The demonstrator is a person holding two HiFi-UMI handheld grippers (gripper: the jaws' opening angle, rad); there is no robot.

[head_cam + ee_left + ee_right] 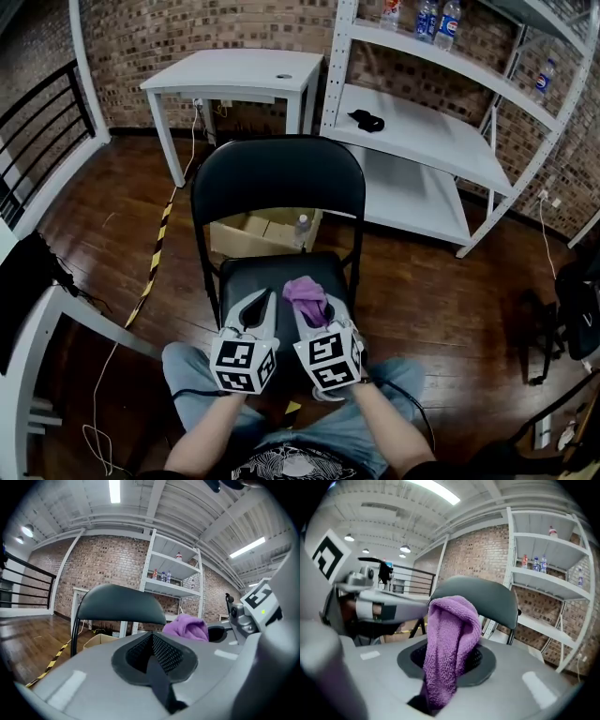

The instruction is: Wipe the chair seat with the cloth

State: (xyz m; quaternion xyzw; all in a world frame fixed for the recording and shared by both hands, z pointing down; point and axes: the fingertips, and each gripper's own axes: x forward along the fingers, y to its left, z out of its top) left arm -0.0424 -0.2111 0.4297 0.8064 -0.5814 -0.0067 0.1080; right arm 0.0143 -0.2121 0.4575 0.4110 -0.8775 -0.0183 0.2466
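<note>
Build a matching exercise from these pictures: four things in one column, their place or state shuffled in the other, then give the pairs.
1. purple terry cloth
2. left tool
3. brown cardboard box
4. blue-labelled plastic bottles

A. on the wooden floor behind the black folding chair
B. clamped in the right tool
C. on an upper shelf of the white metal rack
D. shut, nothing between its jaws

Pairs: 1-B, 2-D, 3-A, 4-C

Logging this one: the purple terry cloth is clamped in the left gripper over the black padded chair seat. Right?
Wrong gripper: the right gripper clamps the purple terry cloth over the black padded chair seat, as the right gripper view shows.
</note>
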